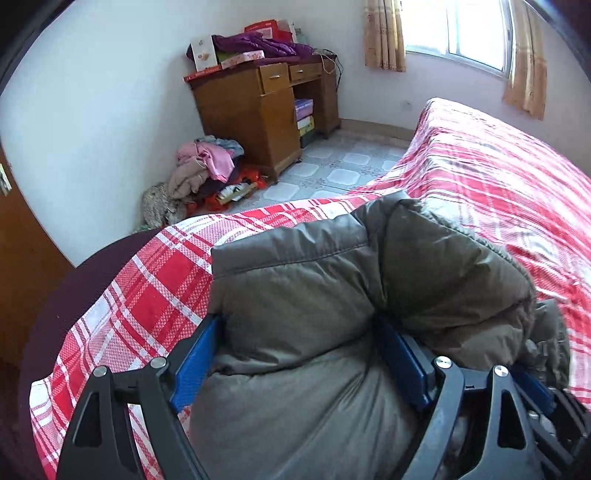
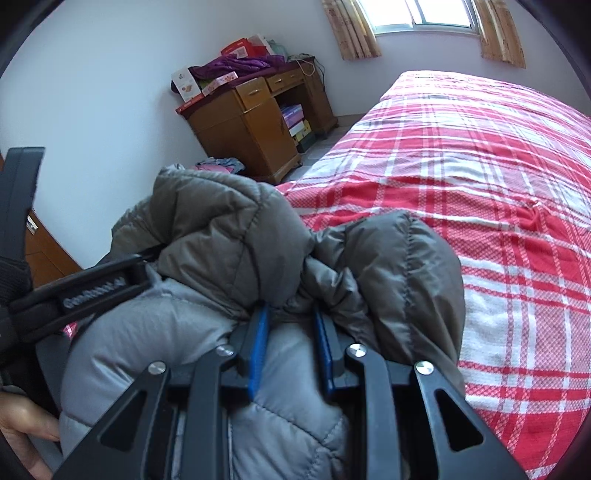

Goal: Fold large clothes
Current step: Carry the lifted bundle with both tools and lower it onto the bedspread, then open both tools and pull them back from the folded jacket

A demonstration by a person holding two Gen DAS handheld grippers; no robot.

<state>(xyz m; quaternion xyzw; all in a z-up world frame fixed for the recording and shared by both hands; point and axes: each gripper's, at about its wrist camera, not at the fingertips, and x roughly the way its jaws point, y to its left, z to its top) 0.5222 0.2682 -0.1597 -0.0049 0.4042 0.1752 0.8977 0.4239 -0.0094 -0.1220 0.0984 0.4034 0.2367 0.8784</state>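
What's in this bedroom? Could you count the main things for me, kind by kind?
Puffy grey jackets: 1, gripped by both tools
Hand-held grippers: 2, left gripper and right gripper
Beds with red plaid cover: 1
Wooden desks: 1
Windows: 1
Heaps of clothes on the floor: 1
Total: 7

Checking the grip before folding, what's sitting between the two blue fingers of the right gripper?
Bunched grey puffer jacket fabric fills the gap of the right gripper, as the right wrist view shows.
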